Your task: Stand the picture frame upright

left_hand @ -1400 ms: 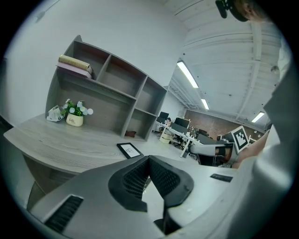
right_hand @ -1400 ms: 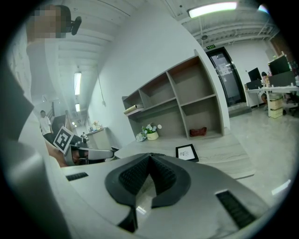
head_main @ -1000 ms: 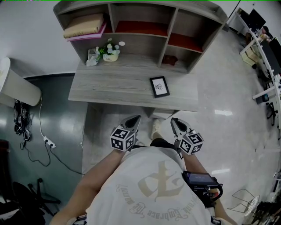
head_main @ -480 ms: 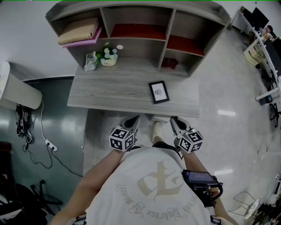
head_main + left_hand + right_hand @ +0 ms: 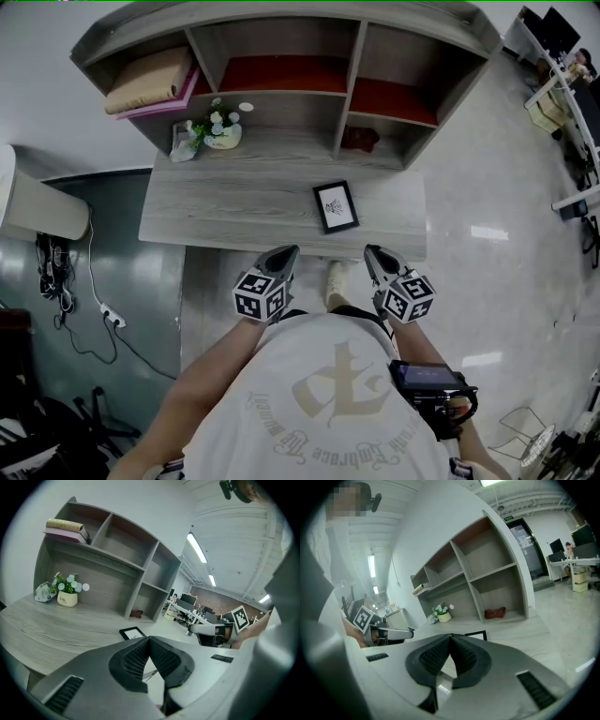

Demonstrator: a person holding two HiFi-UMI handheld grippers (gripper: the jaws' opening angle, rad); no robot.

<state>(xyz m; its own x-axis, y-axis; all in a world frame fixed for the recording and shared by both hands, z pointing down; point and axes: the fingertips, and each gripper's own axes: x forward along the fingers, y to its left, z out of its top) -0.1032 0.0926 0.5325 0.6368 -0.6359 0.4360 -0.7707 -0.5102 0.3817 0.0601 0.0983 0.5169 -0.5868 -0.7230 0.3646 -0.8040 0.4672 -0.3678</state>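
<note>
A black picture frame (image 5: 336, 206) lies flat on the grey wooden desk (image 5: 234, 202), right of its middle and near the front edge; it also shows in the left gripper view (image 5: 132, 633) and, partly hidden behind the jaws, in the right gripper view (image 5: 477, 633). My left gripper (image 5: 288, 253) is held just short of the desk's front edge, jaws shut and empty. My right gripper (image 5: 372, 254) hangs level with it, below the frame, also shut with nothing in it. Both are apart from the frame.
A shelf unit (image 5: 356, 66) rises at the back of the desk. It holds folded cloth (image 5: 148, 80) at top left and a small dark red thing (image 5: 359, 139) at lower right. A flower pot (image 5: 220, 131) stands at back left. Cables (image 5: 94, 300) lie on the floor at left.
The view has shifted a little closer to the desk, so desk and frame sit lower in the picture. Both grippers keep their place and stay shut.
</note>
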